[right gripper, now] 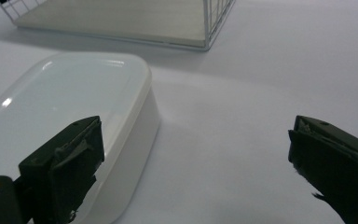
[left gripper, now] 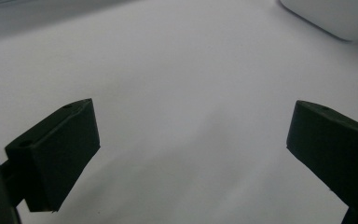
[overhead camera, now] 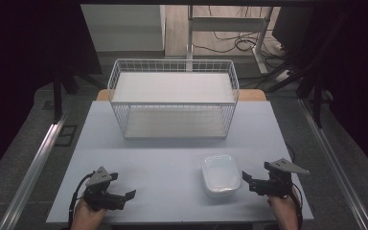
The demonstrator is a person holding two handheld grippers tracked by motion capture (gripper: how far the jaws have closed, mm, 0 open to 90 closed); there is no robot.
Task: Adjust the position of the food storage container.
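While both grippers sit idle, work looks unstarted; white lidded container (overhead camera: pixel 221 175) rests on table (overhead camera: pixel 163 158), near edge, untouched; right gripper (overhead camera: pixel 247 182) just beside it, jaws wide; left gripper (overhead camera: pixel 124 196) wide, well apart; wire basket (overhead camera: pixel 172 98) beyond; grasp remains.

table (overhead camera: pixel 172 163) in front of me. wire basket (overhead camera: pixel 172 98) sits at the far middle of it, a flat board (overhead camera: pixel 172 87) lying on its top and another panel (overhead camera: pixel 175 124) on its floor. lidded container (overhead camera: pixel 220 175) is on the near half, right of centre, well in front of the basket. my left gripper (overhead camera: pixel 122 196) is near the front-left edge, well apart from the container, jaws spread over bare table. my right gripper (overhead camera: pixel 247 182) is just right of the container, jaws spread, one jaw over the container's near corner (right gripper: pixel 121 154); can't tell if it touches. basket lies beyond the container in the right gripper view.
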